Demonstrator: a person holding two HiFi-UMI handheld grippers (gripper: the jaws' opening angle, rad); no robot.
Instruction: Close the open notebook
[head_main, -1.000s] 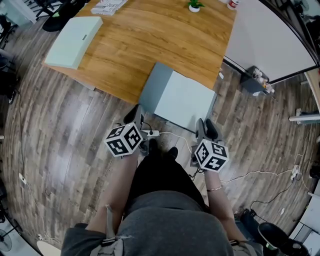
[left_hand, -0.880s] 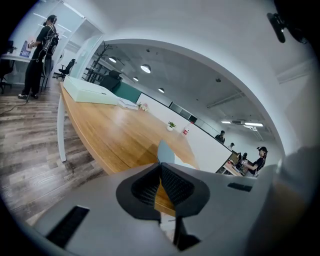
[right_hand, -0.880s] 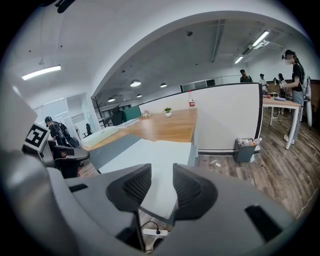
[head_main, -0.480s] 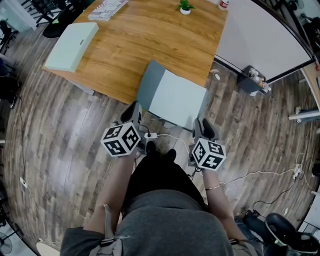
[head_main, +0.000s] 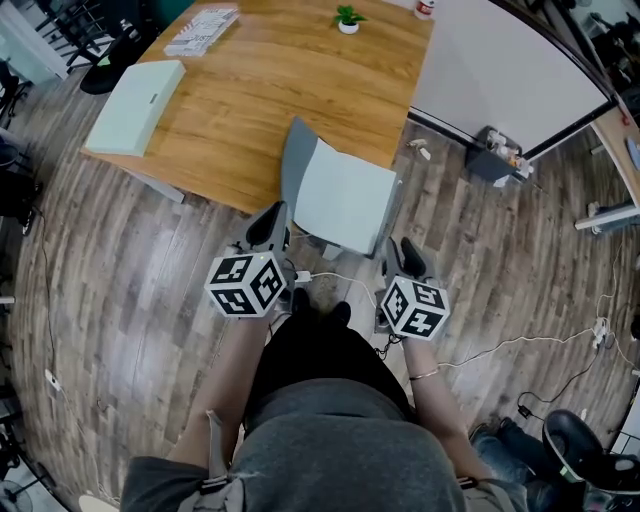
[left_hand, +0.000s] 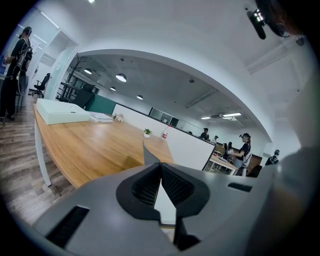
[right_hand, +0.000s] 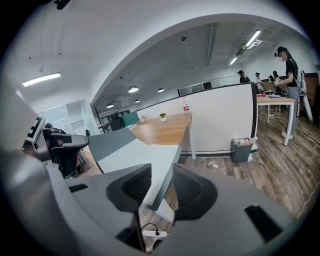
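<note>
A big notebook (head_main: 350, 200) with pale pages lies half over the near edge of the wooden table (head_main: 290, 80). Its grey left cover (head_main: 293, 160) stands raised, nearly upright. My left gripper (head_main: 269, 226) is shut on that cover's near edge; in the left gripper view the thin cover (left_hand: 150, 154) rises from between the closed jaws of the left gripper (left_hand: 160, 187). My right gripper (head_main: 405, 256) grips the notebook's thick right half at its near corner. In the right gripper view the page block (right_hand: 135, 152) runs between the wide jaws of the right gripper (right_hand: 161, 192).
A pale green box (head_main: 135, 95), a stack of booklets (head_main: 200, 30), a small plant (head_main: 348, 17) and a bottle (head_main: 425, 8) sit at the table's far side. A white partition (head_main: 500, 70) stands to the right. A power strip (head_main: 301, 277) and cables lie by the person's feet.
The left gripper has risen and rolled, swinging the grey cover from a low slant to nearly upright. The right gripper keeps its hold and has shifted only a little.
</note>
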